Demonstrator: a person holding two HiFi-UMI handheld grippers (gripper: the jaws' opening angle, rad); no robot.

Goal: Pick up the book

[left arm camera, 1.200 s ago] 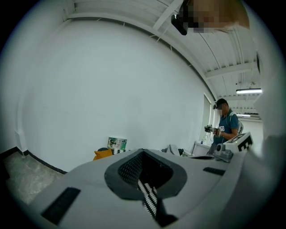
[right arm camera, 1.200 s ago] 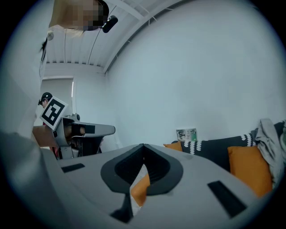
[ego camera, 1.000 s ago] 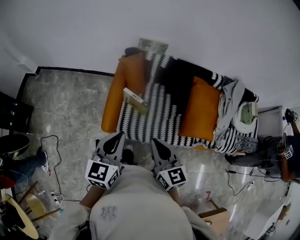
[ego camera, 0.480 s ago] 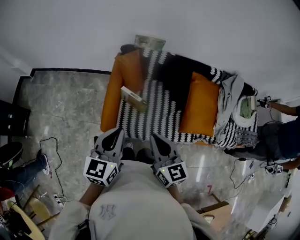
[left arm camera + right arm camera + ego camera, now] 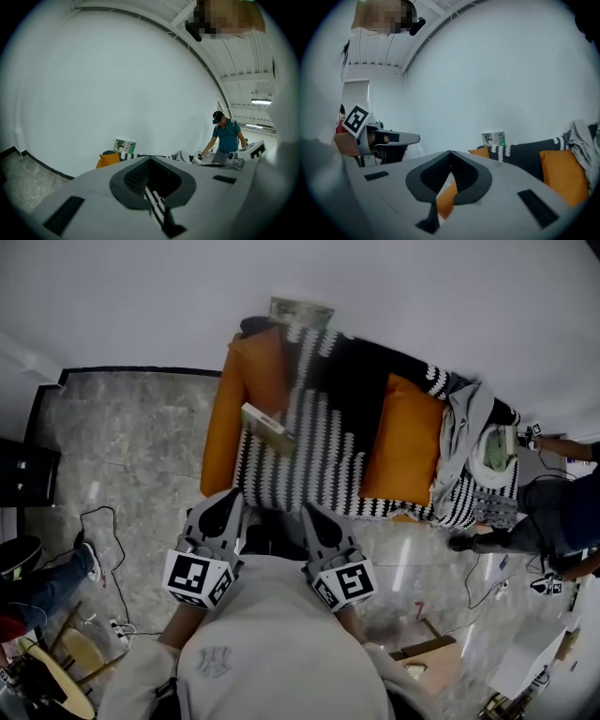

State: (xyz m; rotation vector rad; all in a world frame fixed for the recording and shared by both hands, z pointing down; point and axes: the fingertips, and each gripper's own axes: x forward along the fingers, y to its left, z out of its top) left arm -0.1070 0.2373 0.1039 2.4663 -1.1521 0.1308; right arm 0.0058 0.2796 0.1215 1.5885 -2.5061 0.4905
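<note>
Both grippers, left (image 5: 232, 496) and right (image 5: 307, 511), have edged nearer the sofa (image 5: 217, 427), jaws closed and empty (approach only). The book (image 5: 267, 427) lies untouched on its striped throw (image 5: 323, 456).

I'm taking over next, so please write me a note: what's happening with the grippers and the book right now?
Left gripper: shut, empty.
Right gripper: shut, empty.
Both sit close to the chest, short of the sofa.
Book: on the sofa's striped throw, untouched.
Done: nothing picked up yet.
To do: reach the sofa, open a gripper, grip the book, lift it.
</note>
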